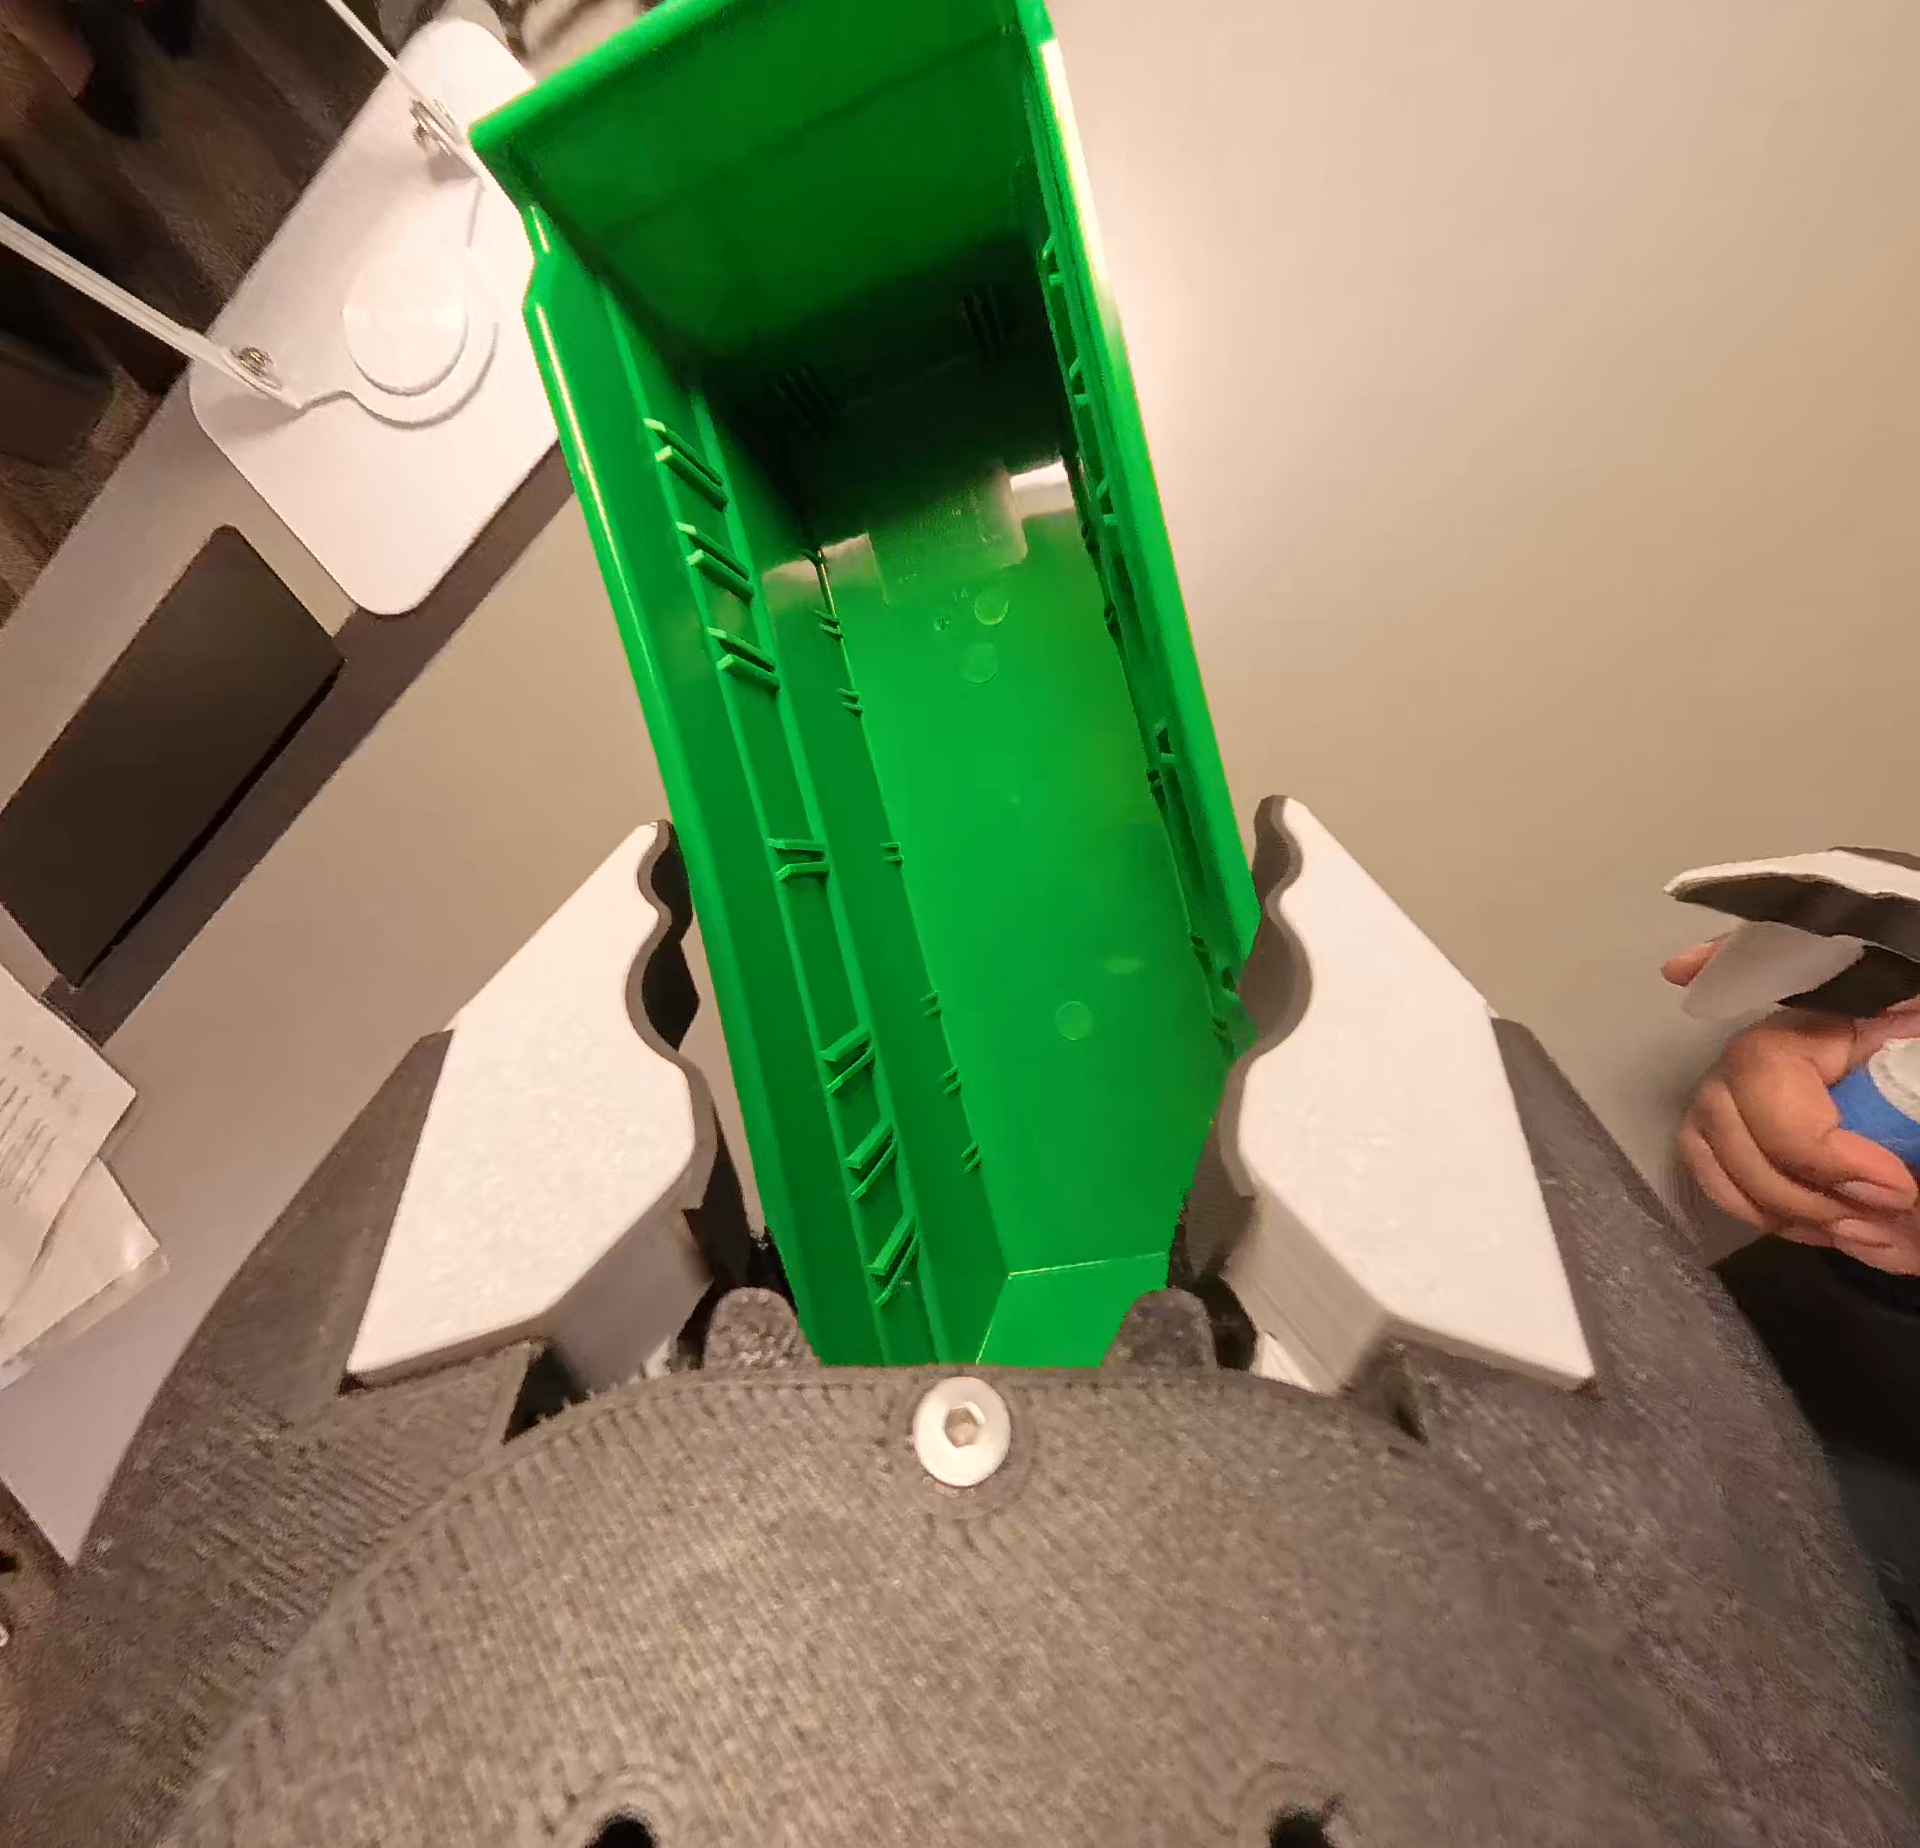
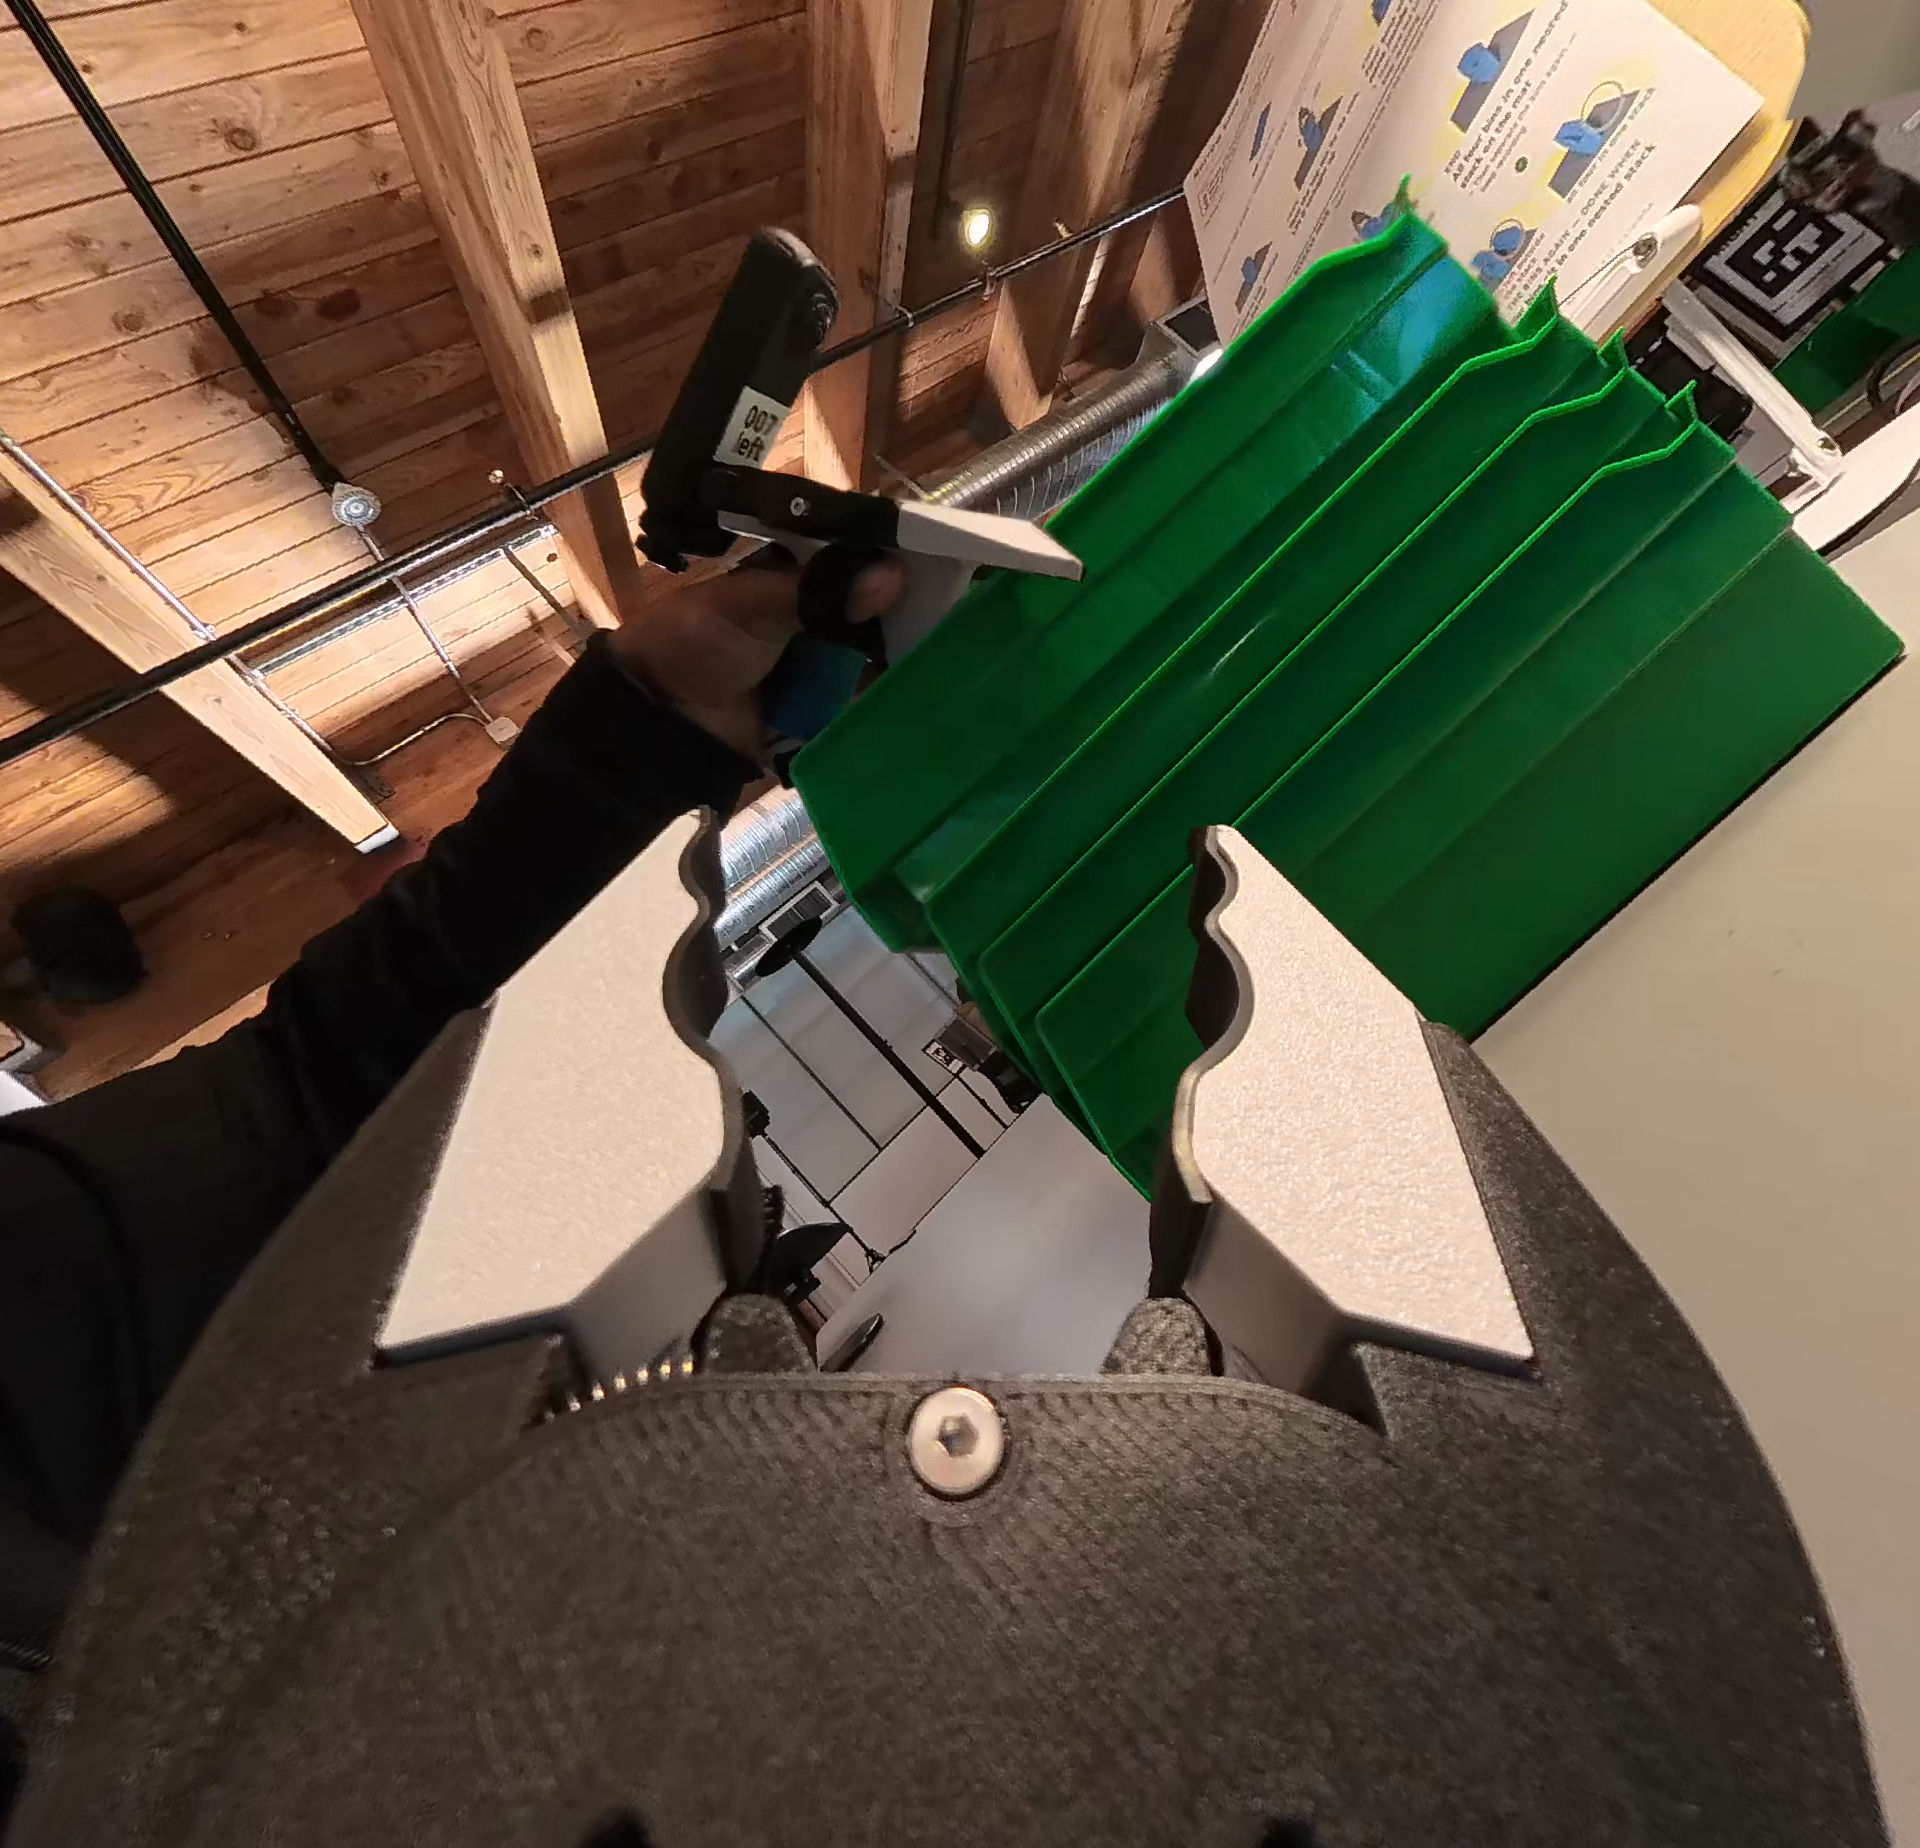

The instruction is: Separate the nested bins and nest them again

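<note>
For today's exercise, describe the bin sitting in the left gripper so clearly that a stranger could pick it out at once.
Start at the pale table, where a stack of nested green bins lies tipped on its side. The one wanted is the innermost bin, between the left gripper's fingers; unlike its neighbours, its open inside, ribbed walls and floor all show.

four nested green bins (image 2: 1351,676), two claws (image 1: 961,967) (image 2: 961,967), one instruction poster (image 2: 1455,115), one white table (image 1: 1507,396)
</note>
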The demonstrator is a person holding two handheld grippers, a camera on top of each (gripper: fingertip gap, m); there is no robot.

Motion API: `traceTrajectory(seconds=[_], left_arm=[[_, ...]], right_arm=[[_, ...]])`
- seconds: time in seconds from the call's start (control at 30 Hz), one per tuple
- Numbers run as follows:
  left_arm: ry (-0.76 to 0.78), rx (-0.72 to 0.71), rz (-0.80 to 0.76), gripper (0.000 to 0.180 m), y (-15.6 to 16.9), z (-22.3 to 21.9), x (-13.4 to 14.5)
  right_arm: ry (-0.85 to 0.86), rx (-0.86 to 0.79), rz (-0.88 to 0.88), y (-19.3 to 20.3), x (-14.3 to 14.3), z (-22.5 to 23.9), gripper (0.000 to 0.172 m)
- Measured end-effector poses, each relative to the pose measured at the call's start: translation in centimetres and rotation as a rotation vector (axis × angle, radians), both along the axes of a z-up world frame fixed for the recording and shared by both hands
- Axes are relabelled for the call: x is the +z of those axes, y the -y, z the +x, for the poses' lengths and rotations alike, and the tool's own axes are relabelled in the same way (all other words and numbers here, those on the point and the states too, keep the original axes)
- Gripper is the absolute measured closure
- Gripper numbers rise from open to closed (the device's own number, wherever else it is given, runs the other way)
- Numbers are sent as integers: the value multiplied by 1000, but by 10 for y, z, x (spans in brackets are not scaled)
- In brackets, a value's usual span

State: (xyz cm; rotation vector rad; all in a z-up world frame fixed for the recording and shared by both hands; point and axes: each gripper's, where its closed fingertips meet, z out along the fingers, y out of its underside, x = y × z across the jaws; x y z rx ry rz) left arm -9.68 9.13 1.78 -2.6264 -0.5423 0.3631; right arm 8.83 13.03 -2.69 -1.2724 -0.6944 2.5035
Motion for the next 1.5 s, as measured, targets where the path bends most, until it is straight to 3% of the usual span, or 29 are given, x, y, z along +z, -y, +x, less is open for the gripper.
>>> traceTrajectory(seconds=[0.2,0.53,0.7,0.87,1.0,1.2,1.37,1.5], left_arm=[[3,-13,1,76,5,2,-3],[-33,-10,96,77,18,1,54],[-50,43,162,77,55,-10,84],[-70,158,199,77,123,-39,92],[-54,275,199,77,187,-67,67],[-4,405,158,77,271,-102,-6],[-8,473,78,77,322,-116,-60],[-24,484,36,75,340,-112,-85]], right_arm=[[-2,1,2,1,0,1,81],[-2,2,0,1,0,0,82],[-2,2,3,1,0,1,82],[3,0,12,2,0,0,82],[10,-7,30,4,-1,-1,82],[27,-18,62,8,-2,-3,82],[34,-26,80,9,-3,-4,82],[41,-30,94,11,-3,-5,81]])
